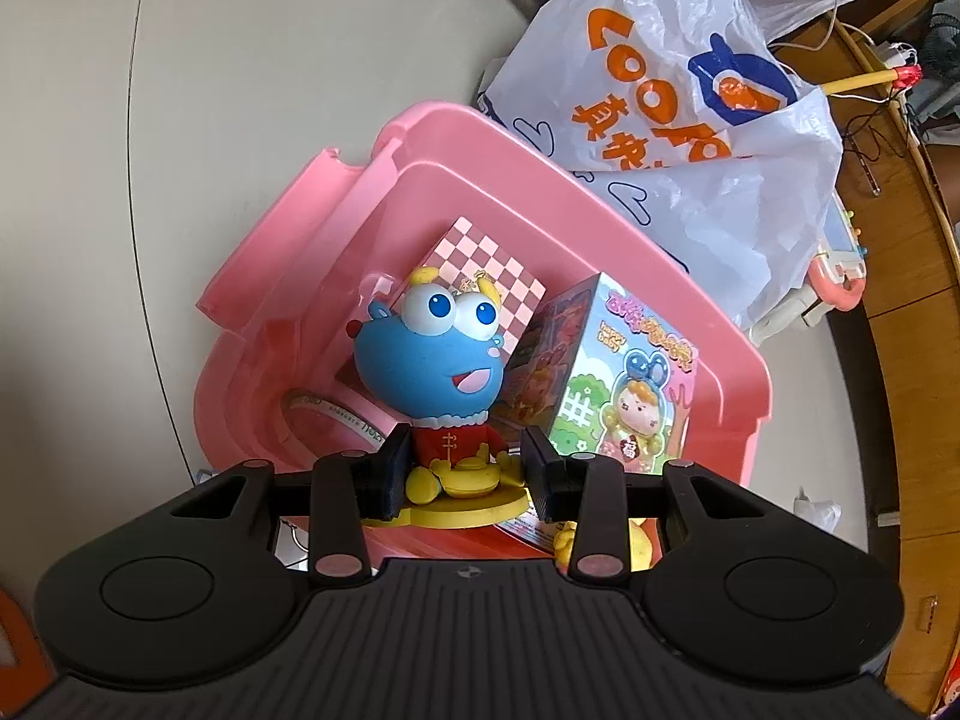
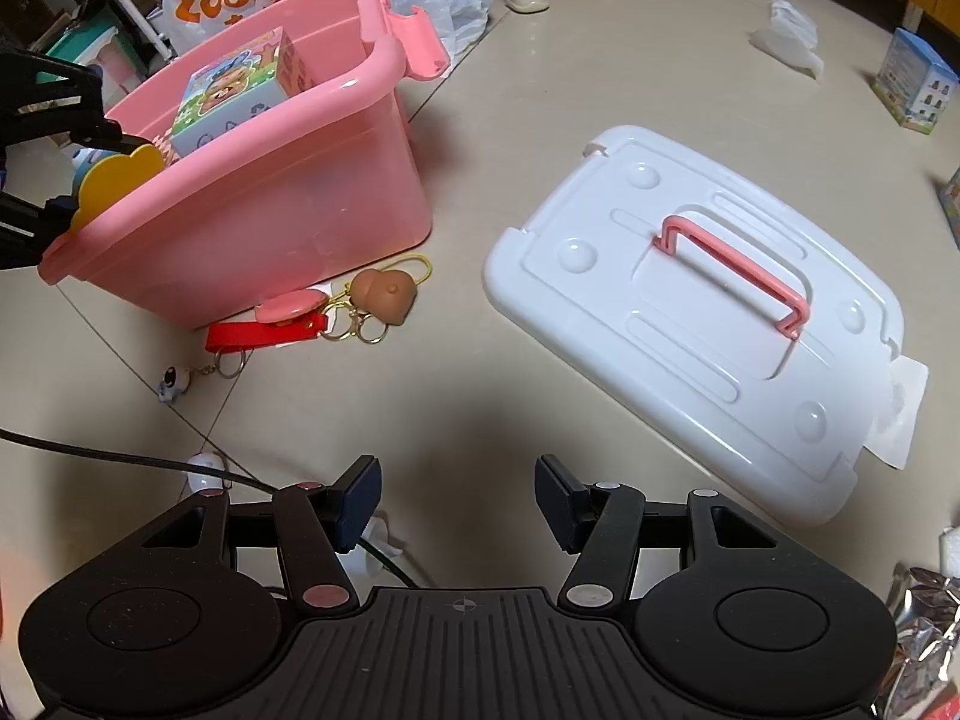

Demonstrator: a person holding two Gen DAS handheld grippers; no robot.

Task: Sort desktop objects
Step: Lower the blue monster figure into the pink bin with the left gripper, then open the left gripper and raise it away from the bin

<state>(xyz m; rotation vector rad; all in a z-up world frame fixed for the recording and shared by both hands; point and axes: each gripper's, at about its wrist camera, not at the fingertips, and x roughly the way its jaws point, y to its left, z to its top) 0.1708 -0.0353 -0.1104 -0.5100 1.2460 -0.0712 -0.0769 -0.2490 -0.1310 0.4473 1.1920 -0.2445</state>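
My left gripper (image 1: 465, 468) is shut on a blue big-eyed figurine (image 1: 435, 354) with a red shirt and yellow base, holding it over the open pink storage bin (image 1: 660, 276). In the bin lie a pink checkered box (image 1: 504, 276), a colourful toy box (image 1: 624, 384) and a roll of tape (image 1: 336, 414). In the right wrist view the left gripper (image 2: 66, 168) holds the figurine's yellow base (image 2: 117, 180) at the bin's near corner (image 2: 270, 192). My right gripper (image 2: 459, 501) is open and empty above the floor.
The bin's white lid (image 2: 690, 324) with a pink handle lies to the right. Keychains lie by the bin: a brown charm (image 2: 384, 297), a red strap (image 2: 264, 333), a small white charm (image 2: 171, 384). A white shopping bag (image 1: 678, 120) stands behind the bin. A blue box (image 2: 915, 90) sits far right.
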